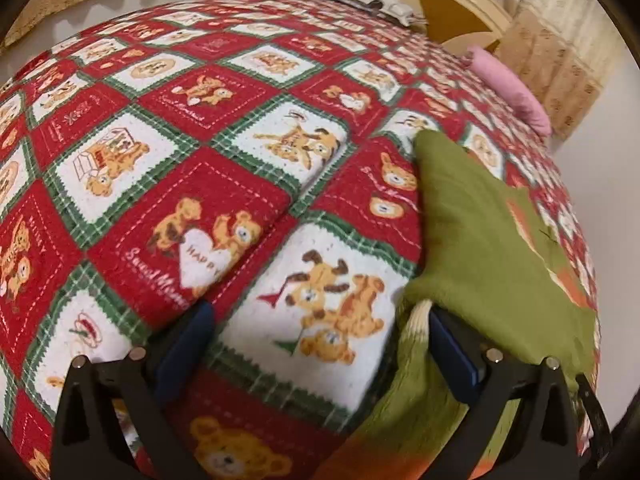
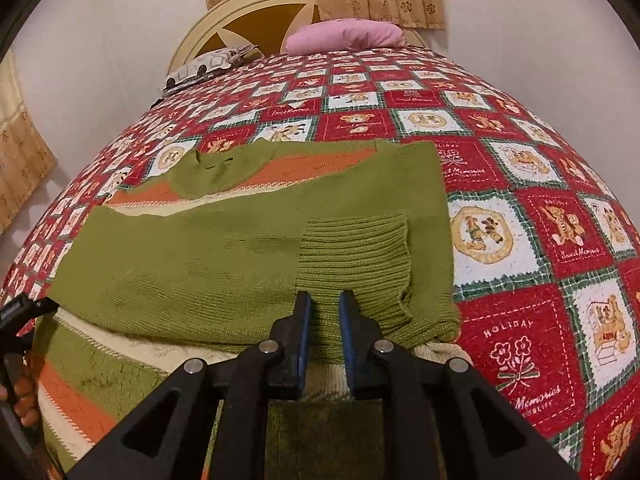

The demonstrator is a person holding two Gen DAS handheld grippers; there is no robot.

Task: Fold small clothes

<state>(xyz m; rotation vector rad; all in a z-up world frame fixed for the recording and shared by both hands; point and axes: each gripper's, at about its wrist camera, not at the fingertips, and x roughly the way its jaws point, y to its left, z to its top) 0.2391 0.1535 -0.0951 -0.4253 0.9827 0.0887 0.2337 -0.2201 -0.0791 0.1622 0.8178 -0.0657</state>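
The right gripper (image 2: 325,334) is seen with its blue-padded fingers (image 2: 303,336) drawn nearly together, a narrow gap left between them; whether a fold of knit is pinched cannot be told. The green knitted sweater with orange and cream stripes (image 2: 224,248) is spread on the bed's red patchwork teddy-bear quilt (image 2: 532,240), its ribbed cuff (image 2: 356,256) folded across the body just beyond those fingers. The left gripper (image 1: 320,344) is held released, fingers wide apart, at the sweater's edge. The knit is judged soft, light and limp; the ribbed hem or cuff is best taken.
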